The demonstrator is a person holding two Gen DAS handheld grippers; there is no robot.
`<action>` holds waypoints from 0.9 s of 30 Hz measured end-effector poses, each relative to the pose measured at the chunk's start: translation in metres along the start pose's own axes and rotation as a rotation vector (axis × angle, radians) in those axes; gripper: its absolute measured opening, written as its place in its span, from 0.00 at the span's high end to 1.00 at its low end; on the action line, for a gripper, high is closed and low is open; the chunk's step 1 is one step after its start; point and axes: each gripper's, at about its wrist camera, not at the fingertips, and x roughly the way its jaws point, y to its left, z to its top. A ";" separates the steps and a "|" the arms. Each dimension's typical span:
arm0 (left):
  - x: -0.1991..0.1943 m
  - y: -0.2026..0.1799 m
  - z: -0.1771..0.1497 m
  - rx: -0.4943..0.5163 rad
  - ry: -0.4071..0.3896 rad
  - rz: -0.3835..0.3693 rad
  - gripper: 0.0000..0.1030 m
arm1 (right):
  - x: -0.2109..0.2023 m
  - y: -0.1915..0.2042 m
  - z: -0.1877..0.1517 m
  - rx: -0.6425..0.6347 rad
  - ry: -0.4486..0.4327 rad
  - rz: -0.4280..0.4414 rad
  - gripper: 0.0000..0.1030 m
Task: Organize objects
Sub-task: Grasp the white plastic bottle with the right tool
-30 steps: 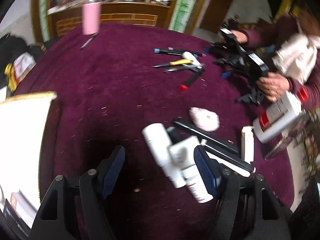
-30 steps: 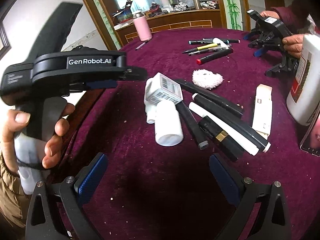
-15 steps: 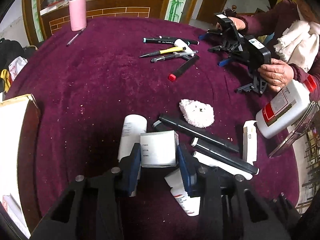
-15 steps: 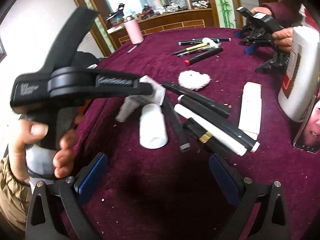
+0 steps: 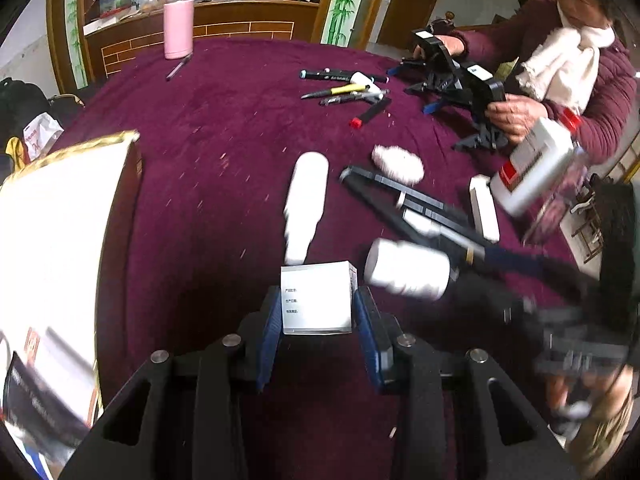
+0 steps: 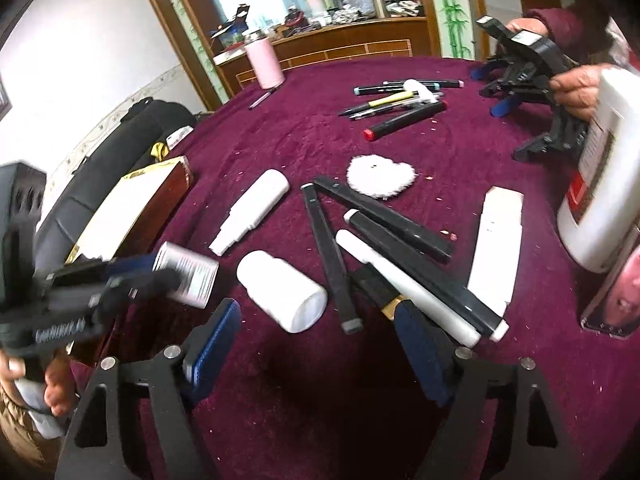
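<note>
Right wrist: right tongs (image 6: 316, 340) spread, closing, empty; left tongs (image 5: 316, 316) pinch 1 white box (image 5: 316, 298); 2 white bottles.

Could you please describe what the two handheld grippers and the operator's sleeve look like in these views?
Both the left gripper and the right gripper have matte black plastic frames with triangular cut-outs, silver screw heads and ribbed dark blue pads. The left one's body bears white lettering, blurred here. A tan quilted sleeve shows at the operator's wrist.

Blurred "GenRobot.AI" on the left gripper (image 6: 176, 280), small box (image 5: 316, 298) print unreadable
</note>
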 end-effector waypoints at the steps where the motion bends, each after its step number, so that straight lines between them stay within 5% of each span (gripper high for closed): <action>1: -0.002 0.003 -0.004 -0.004 0.003 0.003 0.66 | 0.002 0.005 0.001 -0.020 0.005 0.007 0.19; 8: -0.011 0.025 -0.018 -0.067 0.002 0.005 0.66 | 0.034 0.045 0.020 -0.281 0.075 -0.013 0.27; 11: -0.012 0.027 -0.018 -0.077 -0.003 0.000 0.66 | 0.055 0.055 0.019 -0.355 0.124 -0.060 0.41; 13: -0.010 0.027 -0.019 -0.074 0.001 -0.001 0.66 | 0.067 0.054 0.014 -0.354 0.157 -0.074 0.61; 27: -0.016 0.025 -0.018 -0.067 -0.012 -0.002 0.66 | 0.051 0.058 0.007 -0.278 0.080 -0.054 0.63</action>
